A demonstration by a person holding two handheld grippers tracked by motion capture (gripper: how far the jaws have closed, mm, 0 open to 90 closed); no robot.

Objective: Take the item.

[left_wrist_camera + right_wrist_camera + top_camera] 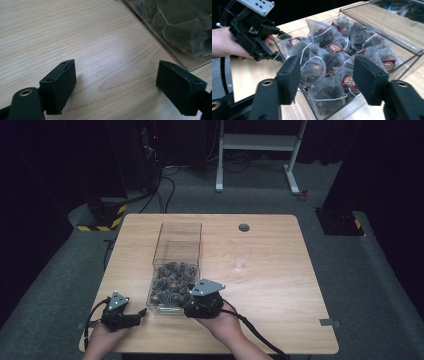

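- At the table's [280, 270] near edge, the left hand-held gripper [131, 318] rests low with its jaws spread wide over bare wood, just beside the clear box [176, 265].
- The right hand-held gripper [192, 296], jaws apart and gripping nothing, is poised over the box's near end above a heap of tea bags [329, 62].
- Farther off, an empty glass [241, 257] stands right of the box.

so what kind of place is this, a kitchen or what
Probably a lab or recording room, not a kitchen: a lone wooden table on grey carpet with dark surroundings, cables across the floor, and striped black-and-yellow stand bases. A clear box of tea bags sits on the table.
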